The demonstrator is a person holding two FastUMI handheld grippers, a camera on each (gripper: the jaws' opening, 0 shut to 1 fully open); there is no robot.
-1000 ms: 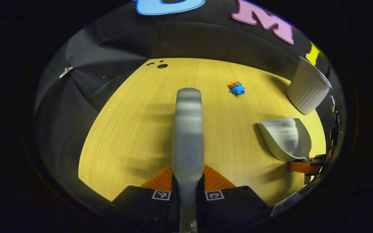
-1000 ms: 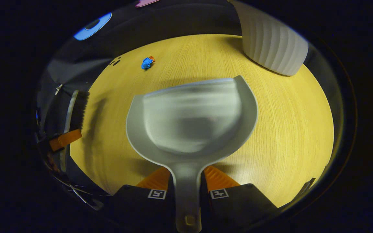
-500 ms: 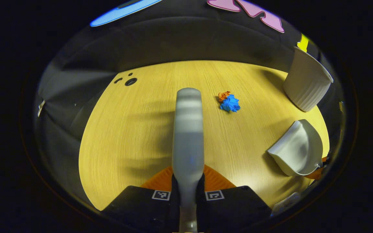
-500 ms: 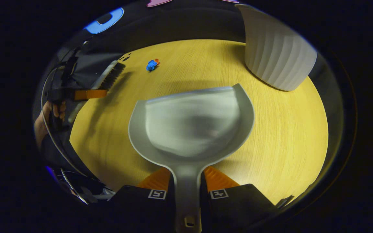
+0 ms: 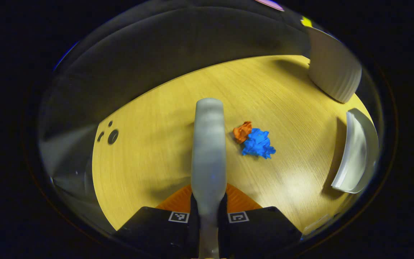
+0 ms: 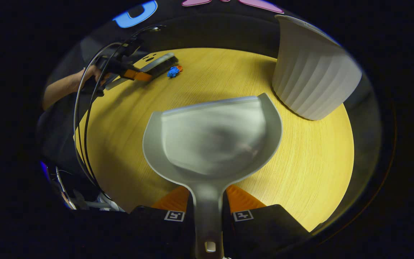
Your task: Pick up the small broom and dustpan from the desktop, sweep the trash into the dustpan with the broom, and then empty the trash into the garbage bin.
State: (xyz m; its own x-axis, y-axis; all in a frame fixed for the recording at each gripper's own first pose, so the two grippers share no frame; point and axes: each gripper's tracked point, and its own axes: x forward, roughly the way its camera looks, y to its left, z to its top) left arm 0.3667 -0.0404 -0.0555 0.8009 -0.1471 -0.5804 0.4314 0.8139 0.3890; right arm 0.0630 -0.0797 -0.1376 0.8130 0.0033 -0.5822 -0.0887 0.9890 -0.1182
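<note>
1. left gripper view: the left claw (image 5: 208, 212) is closed on the broom (image 5: 208, 144), both fingers pressing its handle; the broom's back runs forward up the middle.
2. just right of the broom lies the trash: an orange scrap (image 5: 242, 131) touching a blue scrap (image 5: 258, 144), both on the table (image 5: 149, 158).
3. the dustpan (image 5: 354, 153) stands on edge near the table's right side, well apart from the trash; bare table lies between them.
4. the bin (image 5: 332, 68) sits at the far right, beyond the dustpan. three dark holes (image 5: 112, 136) mark the table at the left, near its edge.
5. right gripper view: the right claw (image 6: 208, 212) is closed on the dustpan (image 6: 214, 136) handle, the pan's mouth facing forward over the table (image 6: 318, 158).
6. the bin (image 6: 313, 75) stands just beyond the pan's right corner, close to it.
7. far left, a hand (image 6: 92, 75) holds the left claw (image 6: 135, 75) with the broom (image 6: 160, 64); its bristles are just beside the blue scrap (image 6: 173, 72) and orange scrap (image 6: 180, 67).
8. open table spans from the pan's front edge to the trash.
</note>
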